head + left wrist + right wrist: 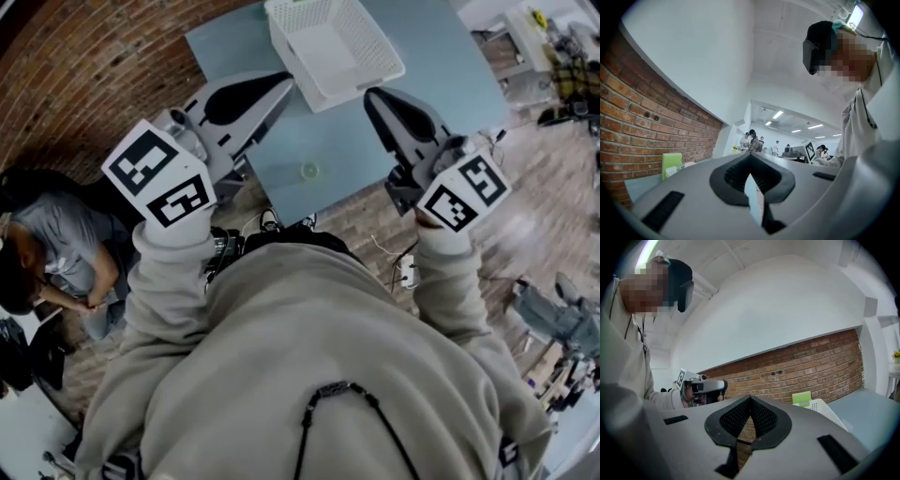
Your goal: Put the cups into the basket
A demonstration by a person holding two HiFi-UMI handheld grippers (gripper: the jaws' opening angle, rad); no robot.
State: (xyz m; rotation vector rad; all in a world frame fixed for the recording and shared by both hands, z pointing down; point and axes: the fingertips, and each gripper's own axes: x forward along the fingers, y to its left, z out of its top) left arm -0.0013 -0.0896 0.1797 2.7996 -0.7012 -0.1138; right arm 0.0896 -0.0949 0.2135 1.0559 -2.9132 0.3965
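Note:
In the head view a small clear cup (309, 171) stands on the pale blue table (431, 66), near its front edge. Behind the cup sits the empty white mesh basket (375, 70), whose corner also shows in the right gripper view as the basket (825, 411). My left gripper (279, 81) hovers left of the basket, and its jaws meet at the tips with nothing between them. My right gripper (375, 96) hovers right of the basket, likewise shut and empty. Both gripper views look level across the room: the left gripper (750, 157) and the right gripper (750, 399) each show closed tips. The cup lies between and below the two grippers.
A brick wall (811, 371) runs behind the table, with a green box (801, 398) beside the basket. A seated person (56, 253) is on the floor side at the left. A white plug (408, 272) lies on the brick floor under the table's front edge.

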